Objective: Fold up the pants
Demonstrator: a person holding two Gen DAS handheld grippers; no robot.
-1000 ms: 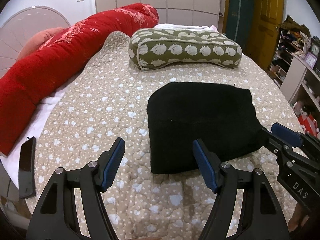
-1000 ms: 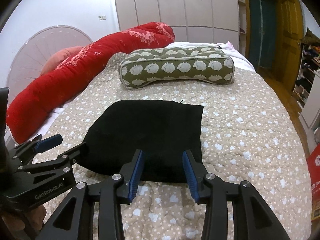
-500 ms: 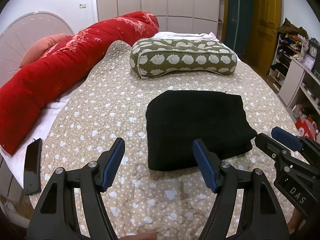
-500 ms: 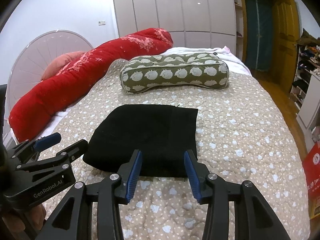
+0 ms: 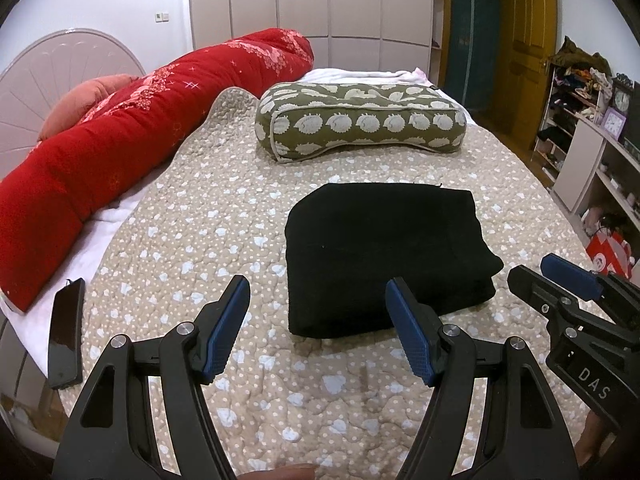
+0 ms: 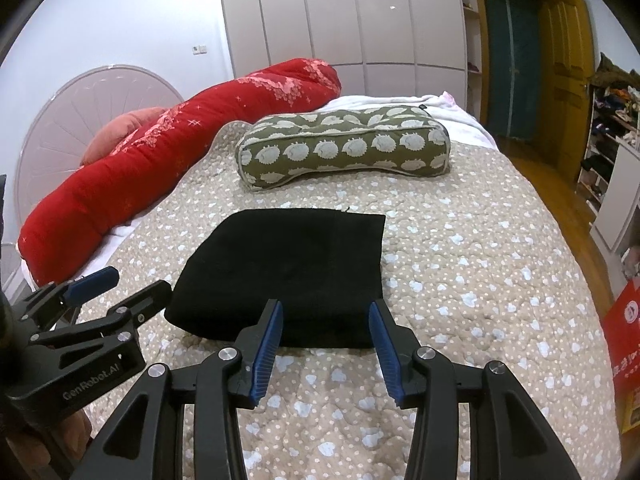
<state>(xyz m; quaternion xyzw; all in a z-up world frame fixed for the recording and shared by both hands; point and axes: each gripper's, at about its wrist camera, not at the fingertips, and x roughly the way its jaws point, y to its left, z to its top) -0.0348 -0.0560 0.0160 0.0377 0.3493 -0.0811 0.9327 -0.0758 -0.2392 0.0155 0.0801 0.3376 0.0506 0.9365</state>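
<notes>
A: Pants (image 5: pixel 384 256) are seen folded into a compact black rectangle, laid flat on the bed (image 5: pixel 224 216) over a beige quilt dotted with white hearts.

B: By what are they held?

A: By nothing. The left gripper (image 5: pixel 318 312) is held above the near edge of the quilt with its fingers (image 5: pixel 228 320) spread wide, and nothing is grasped. The right gripper (image 6: pixel 326 332) is likewise released, its blue fingers (image 6: pixel 268 340) parted just short of the near edge of the pants (image 6: pixel 288 272).

B: What else is found on the bed?

A: A green patterned pillow (image 5: pixel 360 122) is placed beyond the pants, well apart from them. A long red bolster (image 5: pixel 132 132) is laid along the left side, and a dark phone (image 5: pixel 66 332) is seen at the near left edge.
</notes>
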